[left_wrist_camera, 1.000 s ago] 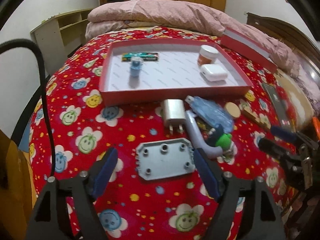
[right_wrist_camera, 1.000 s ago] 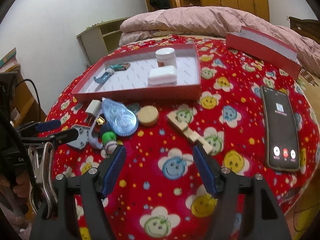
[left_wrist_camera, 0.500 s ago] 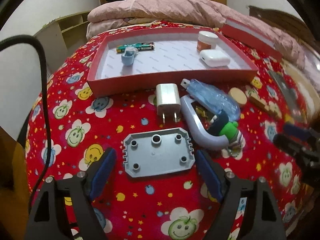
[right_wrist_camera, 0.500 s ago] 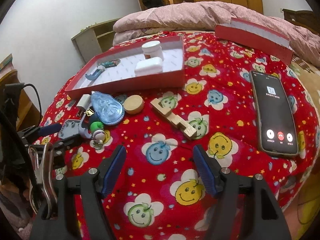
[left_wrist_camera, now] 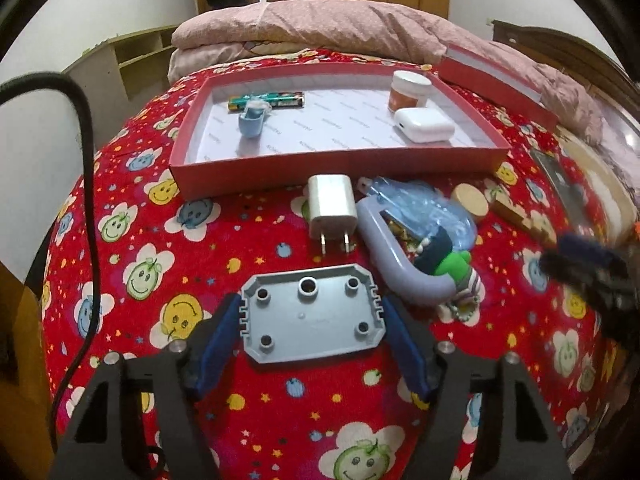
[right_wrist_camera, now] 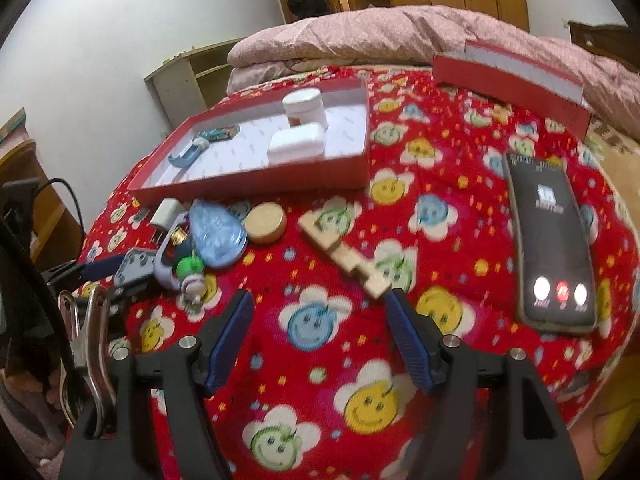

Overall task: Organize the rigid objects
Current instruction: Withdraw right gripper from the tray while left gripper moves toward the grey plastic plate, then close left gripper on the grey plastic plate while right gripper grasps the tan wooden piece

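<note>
Straddling the grey plate on the bedspread, left gripper is sitting fingers apart, not clamped. Right gripper is hanging open, empty. Next: squeeze, lift, carry to red tray.

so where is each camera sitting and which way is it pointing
Left wrist: rides the left gripper, low over the bedspread, facing the red tray and headboard; its blue pads flank the grey plate; the right gripper shows blurred at the right edge.
Right wrist: rides the right gripper, further right, facing the same way; its open fingers frame bare bedspread just short of the wooden piece, phone to the right; the left gripper shows at the left edge.
Shared: tray, grey plate, white charger.
</note>
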`<state>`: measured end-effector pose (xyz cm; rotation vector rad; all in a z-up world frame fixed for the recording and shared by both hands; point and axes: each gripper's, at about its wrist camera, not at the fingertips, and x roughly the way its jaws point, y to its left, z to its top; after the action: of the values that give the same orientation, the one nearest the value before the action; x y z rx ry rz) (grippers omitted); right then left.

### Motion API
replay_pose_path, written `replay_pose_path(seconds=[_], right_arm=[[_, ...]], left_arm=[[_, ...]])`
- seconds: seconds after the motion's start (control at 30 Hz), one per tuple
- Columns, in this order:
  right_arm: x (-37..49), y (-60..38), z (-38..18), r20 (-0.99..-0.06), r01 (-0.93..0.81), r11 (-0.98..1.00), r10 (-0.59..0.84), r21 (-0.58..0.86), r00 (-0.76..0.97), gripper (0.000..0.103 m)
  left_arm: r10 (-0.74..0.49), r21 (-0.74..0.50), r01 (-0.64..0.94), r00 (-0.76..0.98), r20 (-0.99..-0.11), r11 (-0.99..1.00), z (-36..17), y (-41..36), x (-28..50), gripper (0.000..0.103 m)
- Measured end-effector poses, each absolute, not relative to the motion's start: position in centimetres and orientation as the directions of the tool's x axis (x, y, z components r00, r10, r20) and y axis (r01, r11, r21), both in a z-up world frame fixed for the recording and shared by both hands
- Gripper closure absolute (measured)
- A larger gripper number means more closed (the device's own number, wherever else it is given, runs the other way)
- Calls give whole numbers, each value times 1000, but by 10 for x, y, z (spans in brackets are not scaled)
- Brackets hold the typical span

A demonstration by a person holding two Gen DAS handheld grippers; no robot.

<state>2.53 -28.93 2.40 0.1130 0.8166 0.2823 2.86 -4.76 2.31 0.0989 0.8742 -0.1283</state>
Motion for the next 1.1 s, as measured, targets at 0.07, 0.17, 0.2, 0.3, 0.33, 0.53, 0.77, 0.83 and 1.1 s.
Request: replay_pose_path(seconds=[0.07,0.17,0.2,0.3,0.33,0.53,0.77,0.83,1.1], right_arm=[[31,-289,28,-698,-202,965,262,169,666,39],[42,-286,29,-705,-214,967,247,138,664,44],[47,-285,28,-712,-219,968,242,126,660,46],[60,-282,20,-741,-216,972,209,88,638,53],[64,-281,17,-750,-212,973,207,91,629,54],[60,-273,17,-743,-228,970,213,84,634,79],[48,-265,20,-734,-236,962,260,139,627,91],[45,-265,23,-727,-234,960,268,151,632,91],[38,-265,33,-714,-227,959,277,168,643,91]], left_arm=[[-84,24,159,633,-769,987,24,-46,28,29],[-100,13,171,631,-769,985,26,-43,26,29],[-101,13,173,635,-766,985,27,-42,26,29],[-100,15,170,647,-756,985,32,-37,25,29],[-102,12,168,648,-755,986,33,-36,25,29],[-107,-5,153,662,-742,988,42,-31,24,29],[-104,-21,131,671,-734,991,50,-23,26,29],[-109,-28,129,679,-727,991,53,-21,26,29],[-118,-42,125,702,-702,991,66,-14,31,29]])
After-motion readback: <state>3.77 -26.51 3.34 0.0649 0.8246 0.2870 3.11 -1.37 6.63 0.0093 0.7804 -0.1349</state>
